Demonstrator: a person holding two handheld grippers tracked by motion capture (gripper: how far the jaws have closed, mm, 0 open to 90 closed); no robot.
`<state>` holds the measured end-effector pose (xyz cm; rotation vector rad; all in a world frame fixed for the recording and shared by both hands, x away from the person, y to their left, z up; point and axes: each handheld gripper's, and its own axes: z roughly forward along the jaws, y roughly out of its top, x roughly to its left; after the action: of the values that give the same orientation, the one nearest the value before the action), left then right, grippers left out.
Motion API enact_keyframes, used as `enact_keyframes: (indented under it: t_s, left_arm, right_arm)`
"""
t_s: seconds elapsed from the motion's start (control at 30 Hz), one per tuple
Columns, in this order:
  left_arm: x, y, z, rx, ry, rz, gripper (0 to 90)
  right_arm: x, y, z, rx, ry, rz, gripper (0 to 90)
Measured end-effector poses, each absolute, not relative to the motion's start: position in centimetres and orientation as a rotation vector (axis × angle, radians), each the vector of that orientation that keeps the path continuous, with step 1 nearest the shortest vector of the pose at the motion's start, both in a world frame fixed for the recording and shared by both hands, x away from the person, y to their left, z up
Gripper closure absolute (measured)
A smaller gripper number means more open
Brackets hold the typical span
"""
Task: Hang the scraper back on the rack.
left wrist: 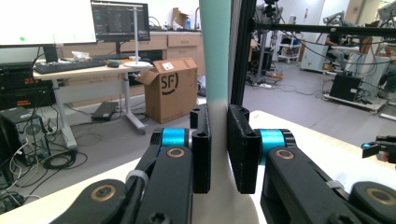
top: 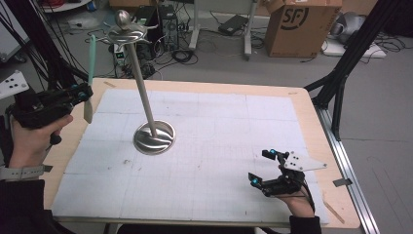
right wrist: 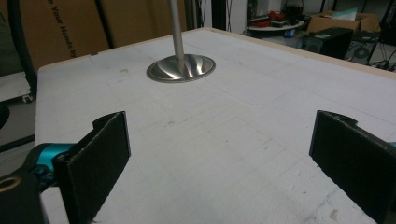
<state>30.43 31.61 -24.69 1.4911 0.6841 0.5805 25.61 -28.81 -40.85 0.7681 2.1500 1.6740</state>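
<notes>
Left gripper [top: 80, 92] is clamping a mint-and-beige spatula [top: 89, 78] upright, left of the steel stand [top: 154, 136]. Spatula's top is getting cut off in the left gripper view. Right gripper [top: 265, 168] is sitting wide open, empty, right of the stand.

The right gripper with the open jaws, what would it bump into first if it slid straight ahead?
Probably the metal stand. The right gripper points across the bare white mat toward the stand's round base, with nothing between; exact aim is hard to judge.
</notes>
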Motion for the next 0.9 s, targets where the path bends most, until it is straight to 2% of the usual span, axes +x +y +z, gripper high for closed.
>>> enact_keyframes:
  t_s: [0.9]
  left_arm:
    - [31.4, 30.5, -25.8, 1.494, 0.686, 0.548, 80.2]
  right_arm:
    - [25.6, -28.8, -40.9, 0.767, 2.150, 1.676, 3.9]
